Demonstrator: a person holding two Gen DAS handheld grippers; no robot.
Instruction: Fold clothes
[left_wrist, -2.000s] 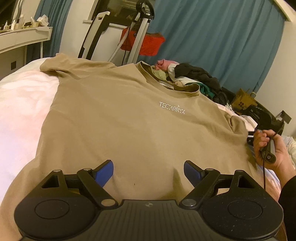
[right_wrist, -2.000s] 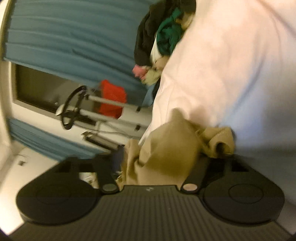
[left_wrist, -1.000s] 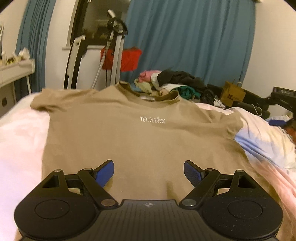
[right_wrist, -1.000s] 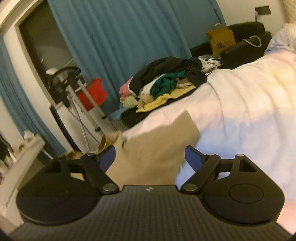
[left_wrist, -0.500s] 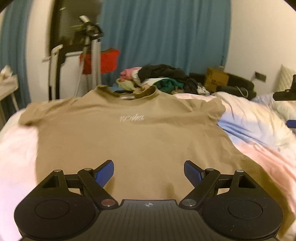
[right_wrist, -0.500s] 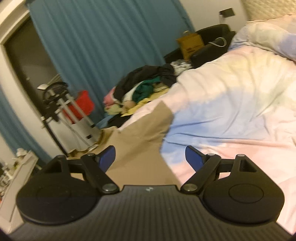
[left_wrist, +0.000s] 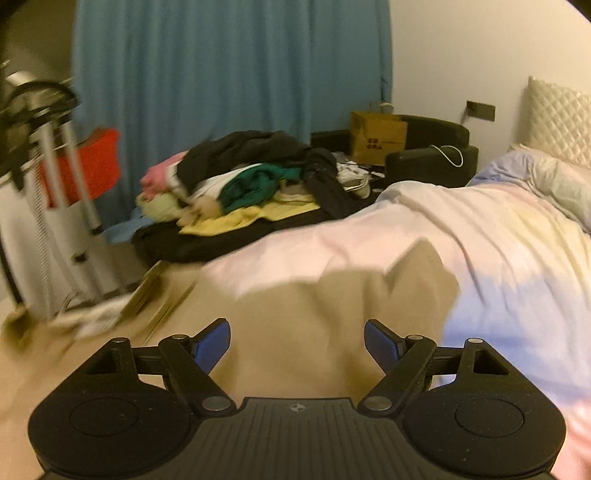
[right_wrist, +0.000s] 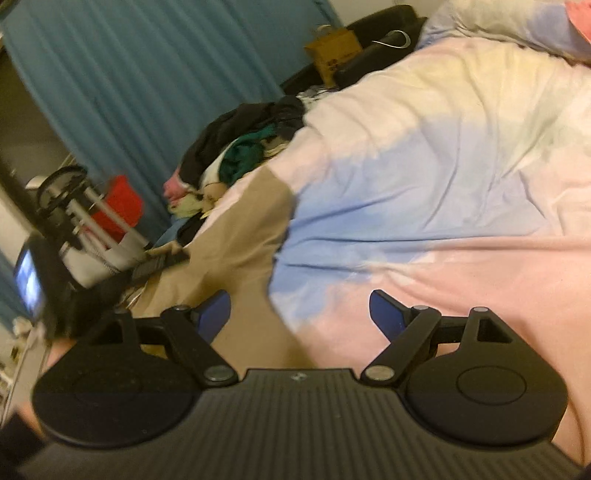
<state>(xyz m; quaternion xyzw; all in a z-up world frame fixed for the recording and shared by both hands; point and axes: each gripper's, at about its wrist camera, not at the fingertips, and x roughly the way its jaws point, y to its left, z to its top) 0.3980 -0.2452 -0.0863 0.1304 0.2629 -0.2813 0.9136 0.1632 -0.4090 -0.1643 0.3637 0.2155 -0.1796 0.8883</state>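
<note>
A tan T-shirt (left_wrist: 332, 306) lies spread on the bed, and its right sleeve reaches onto the pastel duvet (left_wrist: 498, 240). In the blurred left wrist view my left gripper (left_wrist: 297, 343) hovers over that sleeve. Its jaws are closing but still stand wide, and the cloth lies below them, untouched by the blue pads. In the right wrist view my right gripper (right_wrist: 299, 314) is open above the side edge of the T-shirt (right_wrist: 243, 236), where it meets the duvet (right_wrist: 443, 177). Nothing sits between its pads.
A pile of dark, green and yellow clothes (left_wrist: 251, 181) lies beyond the bed's edge before a blue curtain (left_wrist: 221, 74). An exercise machine with a red part (left_wrist: 88, 166) stands left. A brown paper bag (left_wrist: 376, 142) and a pillow (left_wrist: 554, 110) are at the right.
The left wrist view swung from the shirt's chest and logo across to its right sleeve. The right gripper sank closer to the bed and rolled, with its jaws still wide.
</note>
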